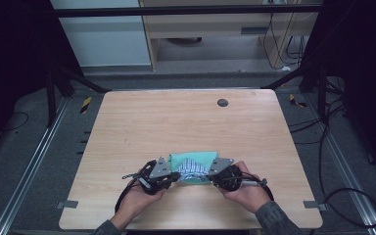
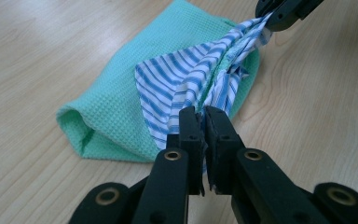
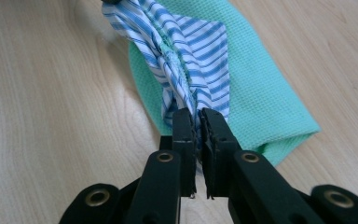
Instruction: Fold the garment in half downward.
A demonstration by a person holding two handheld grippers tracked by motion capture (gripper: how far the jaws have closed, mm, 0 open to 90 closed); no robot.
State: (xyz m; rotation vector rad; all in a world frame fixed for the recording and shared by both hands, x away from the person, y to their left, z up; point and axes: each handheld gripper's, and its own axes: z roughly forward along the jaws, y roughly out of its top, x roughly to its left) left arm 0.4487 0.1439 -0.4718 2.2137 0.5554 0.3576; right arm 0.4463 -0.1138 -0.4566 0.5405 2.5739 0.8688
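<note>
Wood-grain table (image 1: pixel 186 122), dark floor and cables all round it, and your work sits near its front edge. Take the green cloth (image 2: pixel 121 107) as your landmark: it lies flat on the table, and the striped cloth (image 2: pixel 177 84) lies on top of it, bunched into a ridge running from one gripper to the other.

You seem to be at the pick-up step of a fold or lift. Your left gripper (image 2: pixel 204 116) is clamped on one end of the striped cloth at the green cloth's left side; your right gripper (image 3: pixel 198 119) is pinched tight on the other end at its right side. A green edge shows inside the ridge, so you may have caught both layers; I cannot tell for sure.

Next move, as I judge it: raise both ends together, evenly, keeping the fabric taut, and watch whether the green cloth comes up too.

Your hands come in low from the front edge, palms cupping the grippers, jaws angled inward toward each other across the green cloth.
</note>
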